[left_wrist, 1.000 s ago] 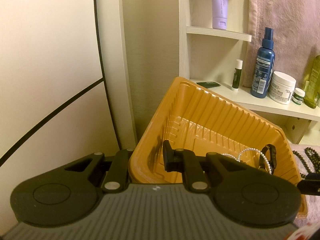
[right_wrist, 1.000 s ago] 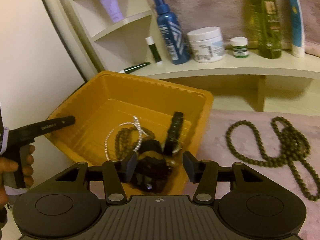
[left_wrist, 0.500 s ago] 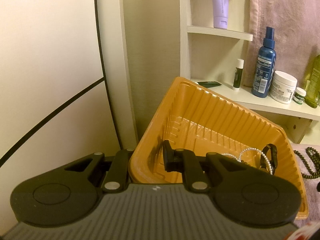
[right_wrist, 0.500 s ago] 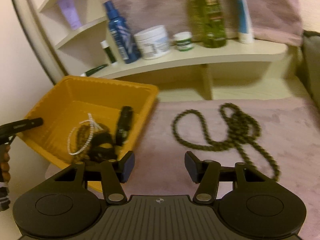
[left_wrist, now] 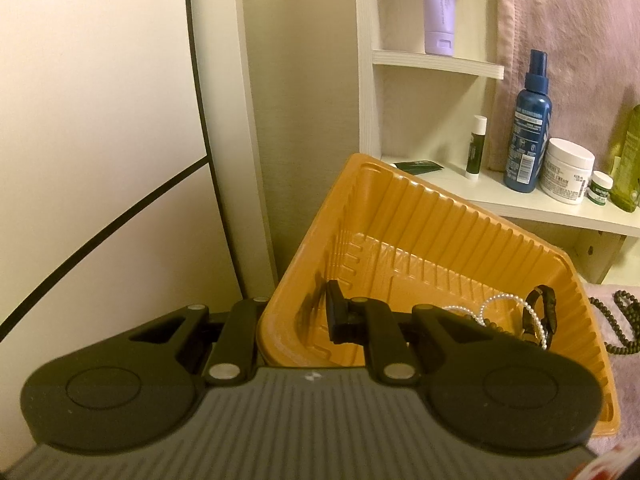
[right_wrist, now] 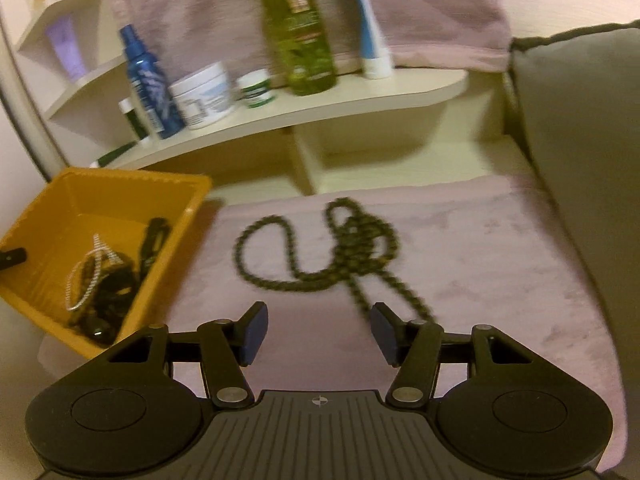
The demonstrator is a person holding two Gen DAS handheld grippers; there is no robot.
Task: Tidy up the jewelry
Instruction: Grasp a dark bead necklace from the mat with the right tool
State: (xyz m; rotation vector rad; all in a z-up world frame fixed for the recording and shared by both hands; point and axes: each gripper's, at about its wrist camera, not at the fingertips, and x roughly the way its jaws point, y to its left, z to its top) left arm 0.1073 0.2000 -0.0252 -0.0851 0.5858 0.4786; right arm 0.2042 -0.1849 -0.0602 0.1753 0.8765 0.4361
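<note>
While the left gripper (left_wrist: 296,320) stays clamped on the yellow tray's (left_wrist: 460,220) near-left rim, the empty right gripper (right_wrist: 318,334), jaws just widening, faces the limp, slithery bead necklace (right_wrist: 320,252) lying right of the tray; pinch its bunched knot.

On the shelf (right_wrist: 340,100) we see a blue spray bottle (right_wrist: 150,84), a white cream jar (right_wrist: 204,94), a small green-label jar (right_wrist: 256,88) and a tall green bottle (right_wrist: 298,28); a pink towel (right_wrist: 420,8) hangs behind them.
</note>
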